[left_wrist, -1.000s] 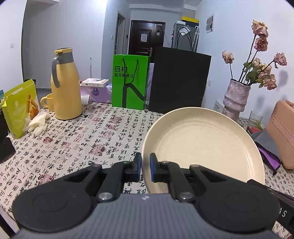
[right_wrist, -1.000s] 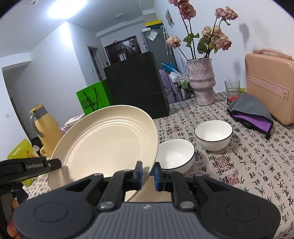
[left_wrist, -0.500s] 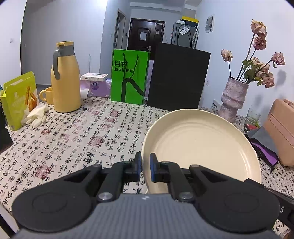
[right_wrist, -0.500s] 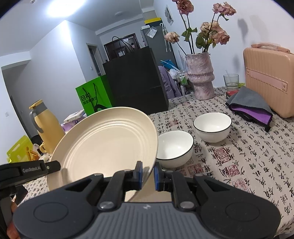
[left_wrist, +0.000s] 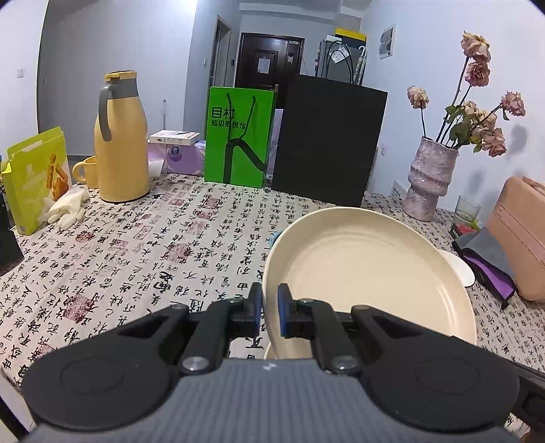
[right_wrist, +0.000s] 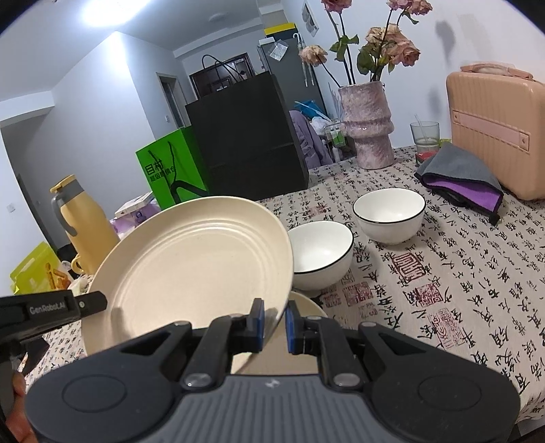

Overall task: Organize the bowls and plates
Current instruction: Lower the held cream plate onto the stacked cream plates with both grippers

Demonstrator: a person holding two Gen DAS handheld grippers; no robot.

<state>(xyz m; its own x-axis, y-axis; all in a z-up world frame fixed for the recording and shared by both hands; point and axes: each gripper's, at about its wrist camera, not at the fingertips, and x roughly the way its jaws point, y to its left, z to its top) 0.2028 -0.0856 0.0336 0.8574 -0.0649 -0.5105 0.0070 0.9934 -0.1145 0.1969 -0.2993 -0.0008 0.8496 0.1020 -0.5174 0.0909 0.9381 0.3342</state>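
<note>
Left wrist: both jaws pinch the cream plate [left_wrist: 368, 272] rim.

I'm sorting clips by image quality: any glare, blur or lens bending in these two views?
Left wrist view: sharp, no motion blur; fisheye bends the tall black paper bag and darkens the corners. Right wrist view: a blown-out ceiling light at top left, a soft sheen on the ridged cream plate, dried pink roses casting shadows on the wall, the walls bowed.

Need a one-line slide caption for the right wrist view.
Right gripper shut on the rim of a tilted cream plate, two black-rimmed white bowls beyond on the calligraphy-print tablecloth.
</note>
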